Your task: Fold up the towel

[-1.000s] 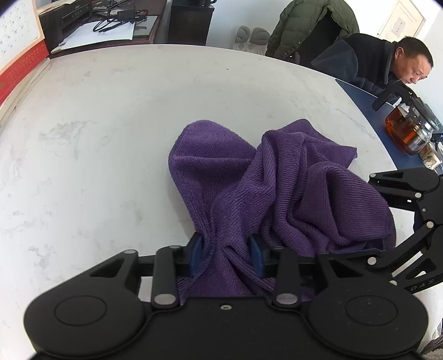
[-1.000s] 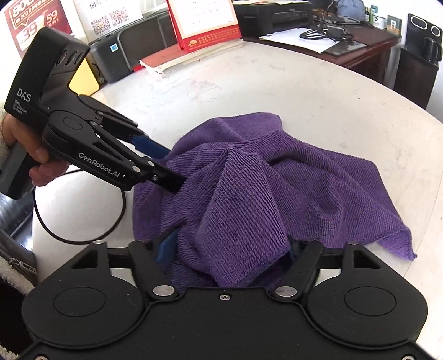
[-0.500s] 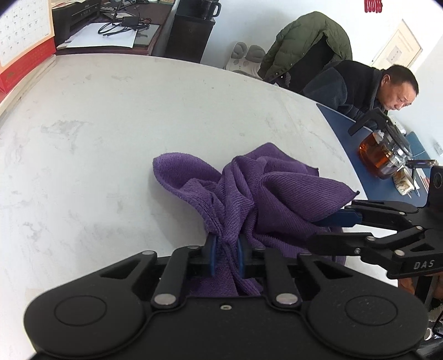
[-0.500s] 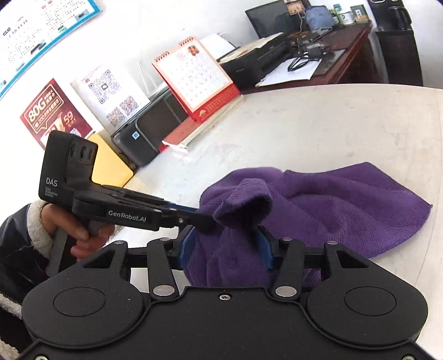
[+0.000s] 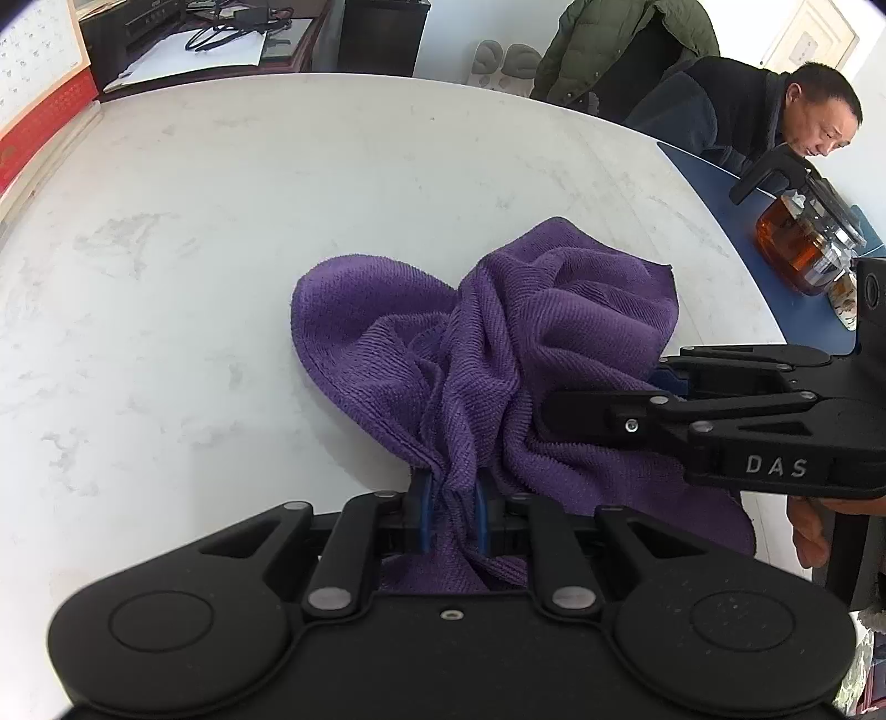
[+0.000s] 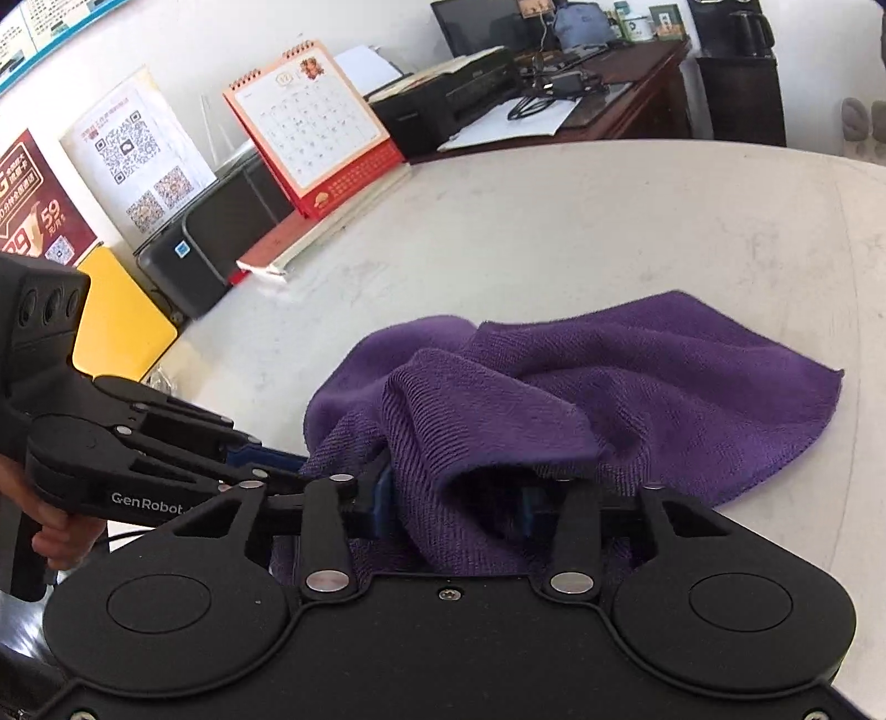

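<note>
A crumpled purple towel [image 5: 559, 327] lies mid-frame on a white surface [image 5: 221, 221]. The left hand-held gripper [image 5: 453, 512] is clamped on its bunched edge; the right hand-held gripper [image 6: 457, 501] is closing around another fold.

I note a white round table [image 5: 232, 232], scuffed and marked. On its far edge in my right view stands a red desk calendar [image 6: 310, 127] on a red book [image 6: 326, 221], a black printer [image 6: 221, 232] just beside it. A wooden desk [image 6: 626, 94] behind carries papers and cables. In my left view a seated person [image 5: 764, 111] leans over a glass teapot [image 5: 803, 243] of amber tea; a green jacket [image 5: 626, 44] hangs behind.
</note>
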{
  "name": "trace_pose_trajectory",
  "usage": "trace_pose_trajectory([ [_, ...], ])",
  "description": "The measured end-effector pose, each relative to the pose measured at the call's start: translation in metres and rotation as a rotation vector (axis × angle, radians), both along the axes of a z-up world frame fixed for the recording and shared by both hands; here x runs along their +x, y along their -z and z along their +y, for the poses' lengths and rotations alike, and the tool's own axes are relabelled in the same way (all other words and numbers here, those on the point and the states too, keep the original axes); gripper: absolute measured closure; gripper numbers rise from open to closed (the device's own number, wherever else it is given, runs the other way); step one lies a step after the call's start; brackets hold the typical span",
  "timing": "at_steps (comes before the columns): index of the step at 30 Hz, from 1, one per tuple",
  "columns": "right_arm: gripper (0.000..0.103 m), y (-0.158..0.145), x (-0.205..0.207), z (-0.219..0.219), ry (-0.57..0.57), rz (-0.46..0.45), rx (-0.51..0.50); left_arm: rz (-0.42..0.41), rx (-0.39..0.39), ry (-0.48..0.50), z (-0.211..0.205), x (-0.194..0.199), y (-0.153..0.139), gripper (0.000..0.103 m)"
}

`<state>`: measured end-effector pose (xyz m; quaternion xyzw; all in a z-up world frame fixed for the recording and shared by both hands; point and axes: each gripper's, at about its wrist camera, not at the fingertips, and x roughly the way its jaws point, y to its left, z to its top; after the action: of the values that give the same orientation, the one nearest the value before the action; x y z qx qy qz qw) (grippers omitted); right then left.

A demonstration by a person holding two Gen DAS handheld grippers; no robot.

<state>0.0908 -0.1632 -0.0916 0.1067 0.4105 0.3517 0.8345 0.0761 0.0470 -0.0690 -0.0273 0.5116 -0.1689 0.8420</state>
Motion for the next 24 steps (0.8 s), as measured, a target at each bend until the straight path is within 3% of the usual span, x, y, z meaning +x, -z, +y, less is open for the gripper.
trace_pose_trajectory([
  [5, 0.087, 0.004, 0.004, -0.04, 0.078, 0.136, 0.322, -0.047, -0.108, -0.062, 0.014, -0.006, -0.024, 0.091],
  [9, 0.087, -0.018, 0.004, -0.065, 0.111, 0.121, 0.494, -0.131, -0.164, -0.083, 0.023, -0.013, -0.06, 0.091],
  [15, 0.087, -0.076, 0.009, -0.096, 0.129, -0.013, 0.628, -0.27, -0.225, -0.106, 0.037, -0.019, -0.113, 0.091],
  [24, 0.087, -0.18, 0.0, -0.118, 0.062, -0.273, 0.721, -0.467, -0.28, -0.057, 0.055, -0.04, -0.194, 0.091],
])
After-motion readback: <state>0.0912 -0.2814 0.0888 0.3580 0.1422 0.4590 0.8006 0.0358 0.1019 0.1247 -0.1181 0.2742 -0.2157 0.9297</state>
